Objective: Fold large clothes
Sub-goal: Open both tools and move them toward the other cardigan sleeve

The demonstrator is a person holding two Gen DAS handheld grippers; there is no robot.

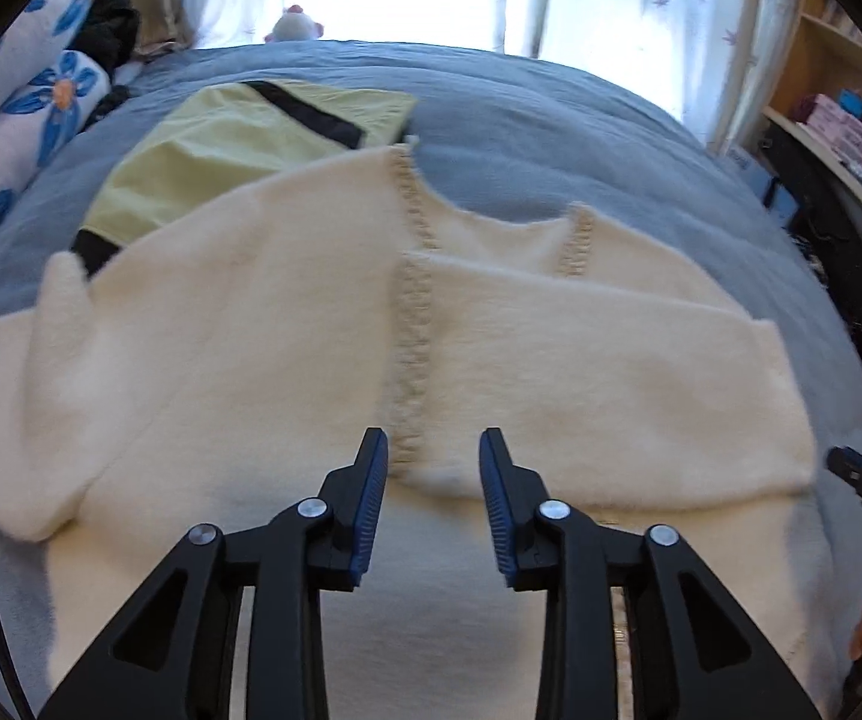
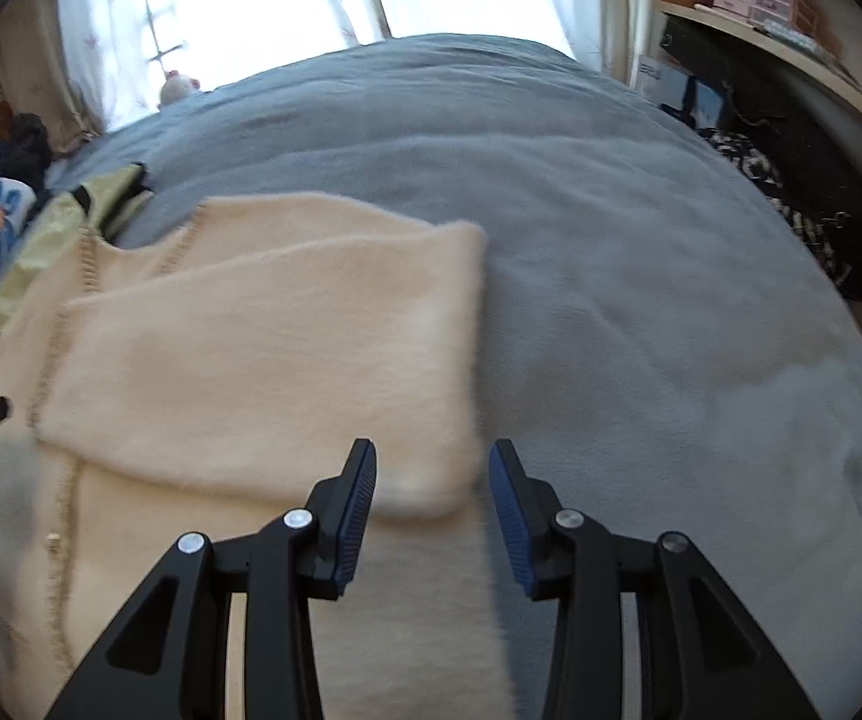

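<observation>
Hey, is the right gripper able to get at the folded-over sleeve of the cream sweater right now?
Probably yes: the right gripper is open and empty above the sleeve's near corner, with nothing between.

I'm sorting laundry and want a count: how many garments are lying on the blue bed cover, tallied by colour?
Cream fuzzy knit cardigan: 1
Pale yellow-green garment with black trim: 1
Total: 2 on the grey-blue bed cover. A dark bundle by the floral pillows is too unclear to count.
</observation>
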